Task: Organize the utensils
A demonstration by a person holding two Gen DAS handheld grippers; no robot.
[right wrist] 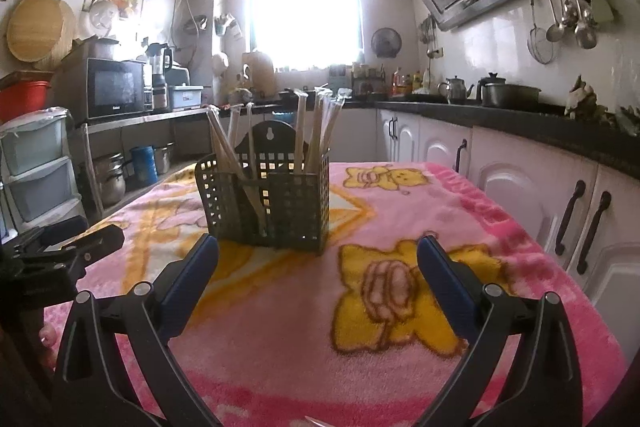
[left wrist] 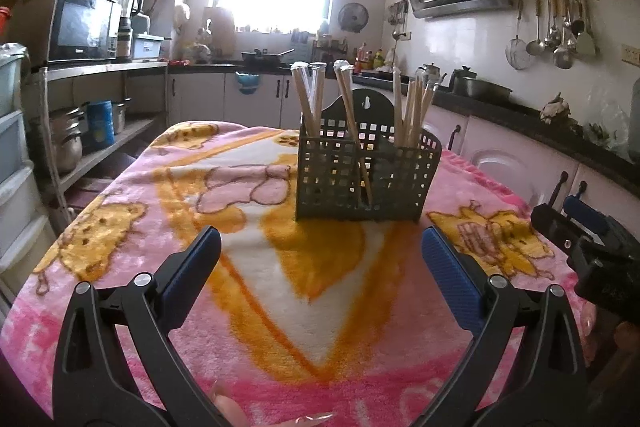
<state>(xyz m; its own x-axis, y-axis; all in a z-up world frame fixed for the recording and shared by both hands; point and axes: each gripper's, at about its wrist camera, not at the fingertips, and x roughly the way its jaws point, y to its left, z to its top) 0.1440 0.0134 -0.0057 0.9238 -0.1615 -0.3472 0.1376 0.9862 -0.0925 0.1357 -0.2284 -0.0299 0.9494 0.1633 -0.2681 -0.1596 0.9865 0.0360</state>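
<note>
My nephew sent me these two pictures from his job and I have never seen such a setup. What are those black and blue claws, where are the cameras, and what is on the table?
A person holds two hand-held grippers, each carrying a camera that looks along its fingers. One picture is from the left gripper, the other from the right gripper. Both are open and hold nothing. On the pink blanket stands a grey holder with wrapped chopsticks upright inside.
</note>
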